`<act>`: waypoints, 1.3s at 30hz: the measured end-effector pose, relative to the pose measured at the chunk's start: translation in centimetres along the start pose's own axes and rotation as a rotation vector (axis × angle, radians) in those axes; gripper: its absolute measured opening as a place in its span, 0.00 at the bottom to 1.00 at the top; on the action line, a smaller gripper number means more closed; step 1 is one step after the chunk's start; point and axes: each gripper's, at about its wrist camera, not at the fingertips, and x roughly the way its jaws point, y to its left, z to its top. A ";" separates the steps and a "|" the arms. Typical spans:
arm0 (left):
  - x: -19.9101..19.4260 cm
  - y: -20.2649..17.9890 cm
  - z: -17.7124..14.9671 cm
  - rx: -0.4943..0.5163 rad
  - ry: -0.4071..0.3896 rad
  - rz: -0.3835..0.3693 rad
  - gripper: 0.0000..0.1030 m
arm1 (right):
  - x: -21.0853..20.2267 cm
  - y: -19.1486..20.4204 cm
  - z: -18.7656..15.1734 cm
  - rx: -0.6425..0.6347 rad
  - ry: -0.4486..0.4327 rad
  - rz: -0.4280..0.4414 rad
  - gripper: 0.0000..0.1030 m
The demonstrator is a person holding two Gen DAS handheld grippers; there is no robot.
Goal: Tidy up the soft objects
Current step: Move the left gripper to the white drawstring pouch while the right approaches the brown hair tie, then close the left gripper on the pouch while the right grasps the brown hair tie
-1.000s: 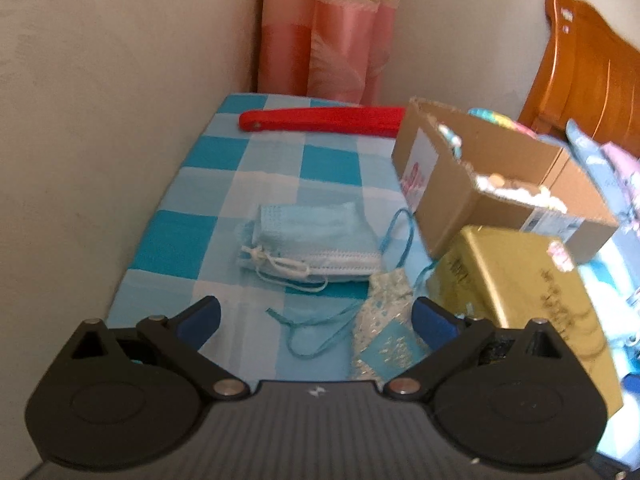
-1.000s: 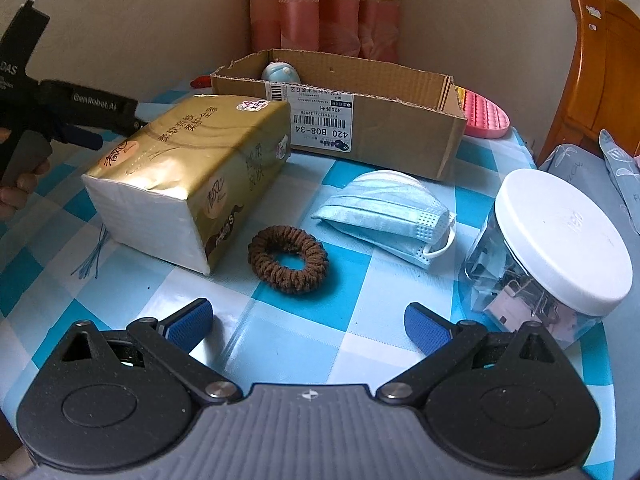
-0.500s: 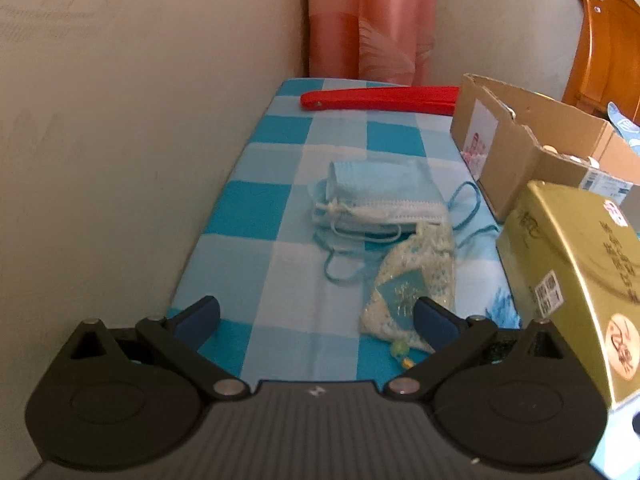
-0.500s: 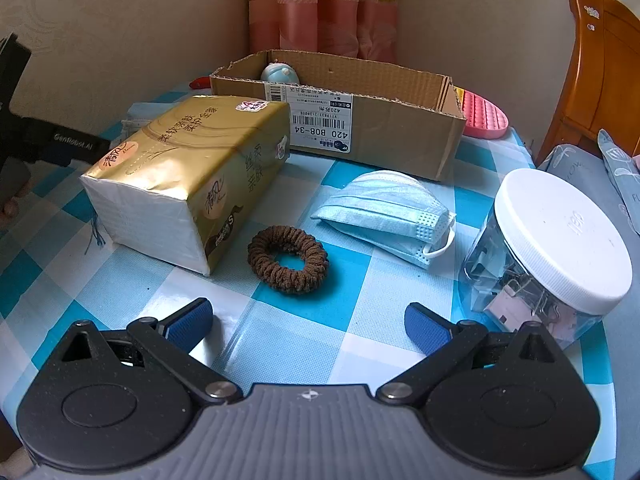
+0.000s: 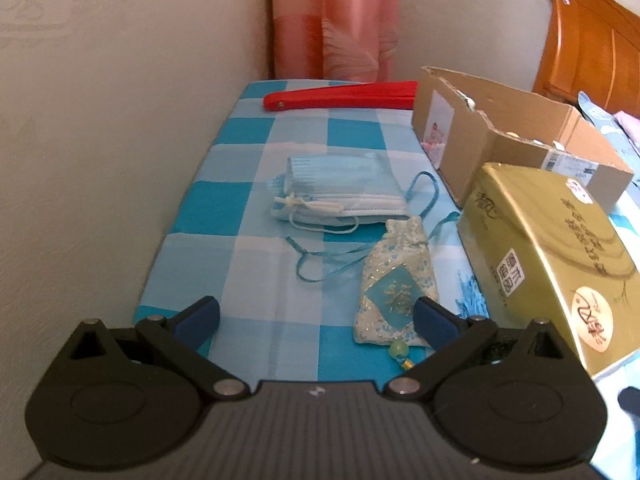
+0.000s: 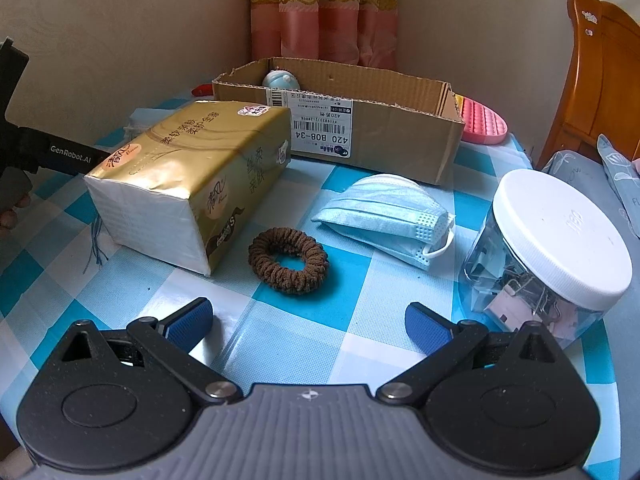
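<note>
Hovering low over the checked tabletop (image 5: 256, 208), the left gripper (image 5: 316, 316) has its jaws spread wide with nothing between them. Just ahead of its right fingertip lies a small embroidered sachet (image 5: 396, 280), touching that blue pad in the view, its green bead and tassel trailing toward the camera. Beyond the sachet, on the wall side of the gold tissue pack (image 5: 548, 256), sits a stack of blue face masks (image 5: 336, 192) with loose ear loops and thin blue cords straggling between stack and sachet. Behind the tissue pack stands the open cardboard box (image 5: 500, 140), and a red folded fan (image 5: 340, 96) lies past the box's near corner, close to the pink curtain (image 5: 340, 20).

From the right wrist, the right gripper (image 6: 308, 320) also hangs with jaws wide apart and empty. A brown hair scrunchie (image 6: 288, 260) rests flat on the cloth just in front of the tissue pack (image 6: 192, 184), close to its near corner but not touching. Right of the scrunchie lies another blue face mask (image 6: 388, 216), folded, in front of the cardboard box (image 6: 376, 128). Farther from the tissue pack stands a clear jar (image 6: 548, 248) with a white lid, holding binder clips. A pale blue round toy (image 6: 280, 80) shows inside the box, and a pink bumpy pad (image 6: 484, 124) lies behind the box's far corner. The left gripper's black body (image 6: 36, 152) shows beside the tissue pack's far end.
</note>
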 end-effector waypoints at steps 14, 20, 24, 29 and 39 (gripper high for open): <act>-1.8 -0.7 -0.6 0.077 -0.066 -0.007 0.99 | -0.1 0.0 -0.1 -0.001 -0.010 0.001 1.00; -1.7 -1.3 -0.7 0.089 -0.096 -0.026 0.96 | -0.1 0.0 -0.1 -0.001 -0.012 0.001 1.00; -1.5 -1.4 -0.6 0.081 -0.098 -0.041 0.78 | -0.1 0.0 -0.1 -0.001 -0.012 0.001 1.00; -1.3 -2.4 -0.6 0.110 -0.098 -0.070 0.68 | -0.1 0.0 -0.2 -0.001 -0.014 0.000 1.00; -0.4 -2.3 0.0 0.090 -0.103 -0.088 0.55 | 0.0 0.7 0.4 -0.033 -0.018 0.030 0.83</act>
